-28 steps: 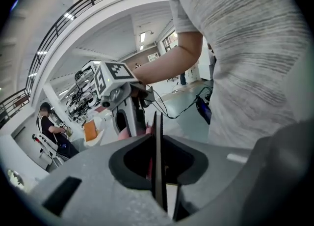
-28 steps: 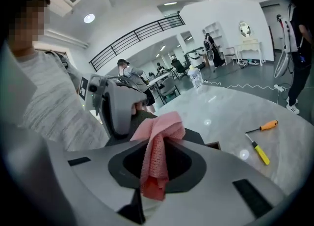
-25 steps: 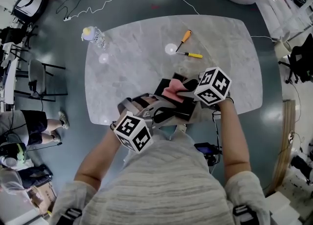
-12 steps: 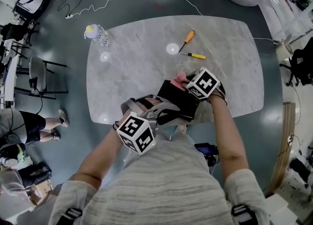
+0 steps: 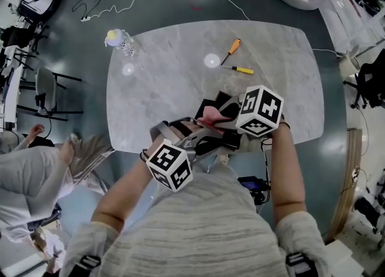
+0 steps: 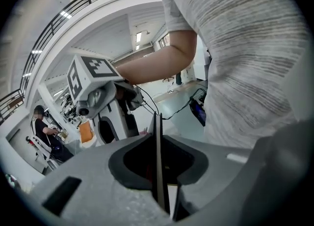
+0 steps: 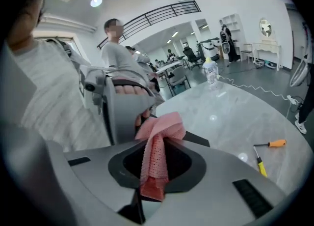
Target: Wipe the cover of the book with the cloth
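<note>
Grip on book by left gripper: jaws nearly together, pinching its thin dark edge, book seen edge-on betw. them. Pink cloth clamped in right gripper, jaws shut on bunched fabric, loose end flopping past tips. In head view: right gripper just beyond & to right of left gripper, tips pointing across toward it, cloth over book's dark cover right ahead of left jaws; contact not clear. Both at near edge of marble table. Well beyond right gripper: orange-handled screwdriver & yellow-handled screwdriver, near each other. Far past left gripper, at table's far-left corner: bottle. Person in pale top well out to left of left gripper.
</note>
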